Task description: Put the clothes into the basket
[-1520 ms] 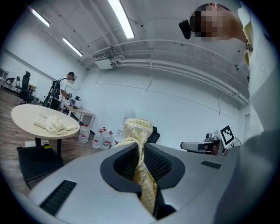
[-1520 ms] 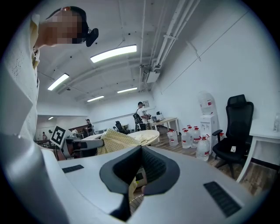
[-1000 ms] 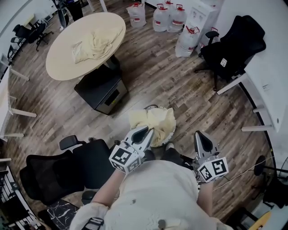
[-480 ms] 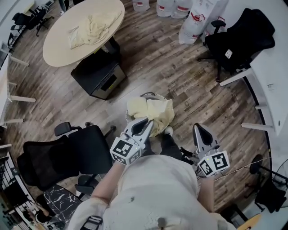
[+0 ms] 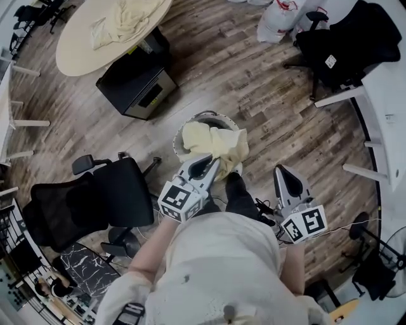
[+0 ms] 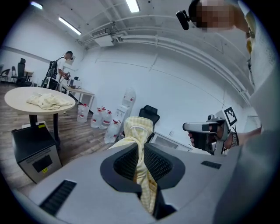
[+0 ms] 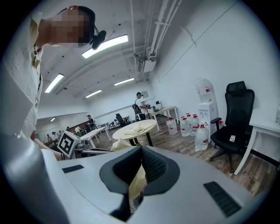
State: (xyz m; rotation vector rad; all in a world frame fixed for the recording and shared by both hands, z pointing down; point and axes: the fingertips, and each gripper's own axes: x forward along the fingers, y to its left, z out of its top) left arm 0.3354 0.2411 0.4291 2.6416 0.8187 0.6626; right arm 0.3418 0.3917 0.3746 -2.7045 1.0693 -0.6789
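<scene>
We take the basket (image 5: 206,116) on the wood floor as our landmark. A yellow cloth (image 5: 214,143) lies heaped over the basket's mouth, covering most of the rim and spilling over the side nearest us. The left gripper (image 5: 207,165) sits at that near side, just beside the basket. Its jaws are clenched on a twisted fold of the cloth: in the left gripper view the checked fabric runs up through the slit between the jaws and bulges out past their tips. The right gripper (image 5: 281,171) hangs well apart from the basket, off to its right and nearer us. Its jaws look drawn together on a strip of fabric (image 7: 136,183), pale and checked, which fills the narrow slit between them. In the head view we cannot see this strip, since the gripper's body covers it. On the far side of the basket, to the left, a round table (image 5: 76,54) carries a second cloth (image 5: 124,16), well apart from both grippers.
</scene>
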